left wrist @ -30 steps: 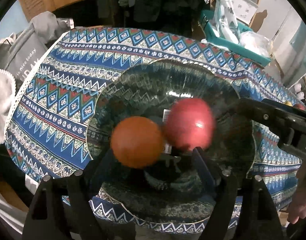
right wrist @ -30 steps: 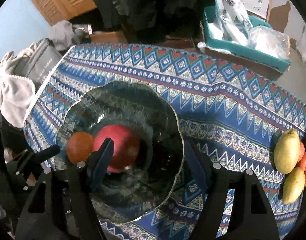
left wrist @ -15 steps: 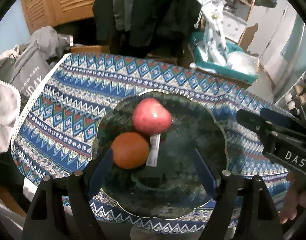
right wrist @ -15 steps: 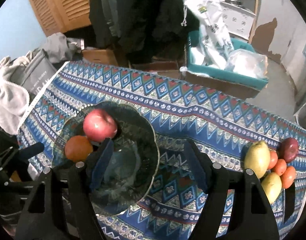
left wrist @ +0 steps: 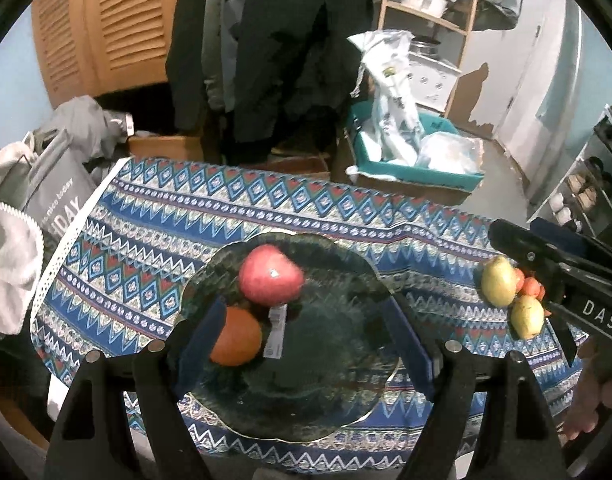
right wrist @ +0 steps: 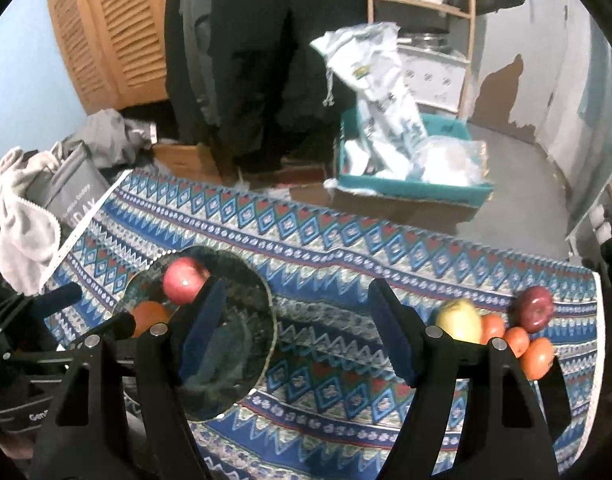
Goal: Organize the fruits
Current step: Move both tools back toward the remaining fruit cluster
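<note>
Nearest you in the left wrist view, the orange (left wrist: 236, 336) sits low and left of centre in the dark glass bowl (left wrist: 345, 400), touching the red apple (left wrist: 270, 275) just behind it, with a white label lying beside them. Your left gripper (left wrist: 304, 344) hangs over the bowl, fingers spread wide, holding nothing. Your right gripper (right wrist: 294, 332) is the same deal, wide apart and empty, above the patterned tablecloth (right wrist: 345, 240) between the bowl and the fruit pile (right wrist: 505, 328) at the right edge: yellow-green ones, small orange ones, one dark red apple (right wrist: 534, 309).
</note>
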The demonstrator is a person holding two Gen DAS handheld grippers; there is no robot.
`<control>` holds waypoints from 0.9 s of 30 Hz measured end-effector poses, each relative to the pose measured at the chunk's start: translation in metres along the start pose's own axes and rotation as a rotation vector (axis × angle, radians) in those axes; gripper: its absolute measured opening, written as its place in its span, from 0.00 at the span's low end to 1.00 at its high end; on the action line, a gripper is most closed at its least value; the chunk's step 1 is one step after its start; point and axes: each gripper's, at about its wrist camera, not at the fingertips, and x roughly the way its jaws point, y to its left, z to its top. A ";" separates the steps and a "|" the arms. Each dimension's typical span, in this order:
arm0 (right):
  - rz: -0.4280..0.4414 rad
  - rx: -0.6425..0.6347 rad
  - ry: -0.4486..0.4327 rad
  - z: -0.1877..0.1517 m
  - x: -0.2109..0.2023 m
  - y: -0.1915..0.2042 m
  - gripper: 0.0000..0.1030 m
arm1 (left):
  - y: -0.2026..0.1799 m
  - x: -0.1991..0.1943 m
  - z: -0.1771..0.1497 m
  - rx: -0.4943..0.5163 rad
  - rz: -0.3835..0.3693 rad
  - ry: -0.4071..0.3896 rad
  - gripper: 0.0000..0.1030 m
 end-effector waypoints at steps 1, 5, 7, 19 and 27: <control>-0.007 0.003 -0.015 0.001 -0.006 -0.004 0.73 | -0.004 -0.003 0.000 0.003 -0.005 -0.007 0.81; -0.029 0.015 -0.052 0.001 -0.023 -0.017 0.73 | -0.017 -0.014 0.004 0.016 -0.016 -0.044 0.84; -0.039 0.023 -0.073 0.001 -0.031 -0.023 0.73 | -0.022 -0.019 0.005 0.026 -0.016 -0.060 0.84; -0.104 0.075 -0.169 -0.011 -0.082 -0.072 0.77 | -0.065 -0.039 0.010 0.091 -0.065 -0.122 0.86; -0.169 0.123 -0.189 -0.029 -0.104 -0.110 0.78 | -0.101 -0.045 0.010 0.141 -0.101 -0.127 0.87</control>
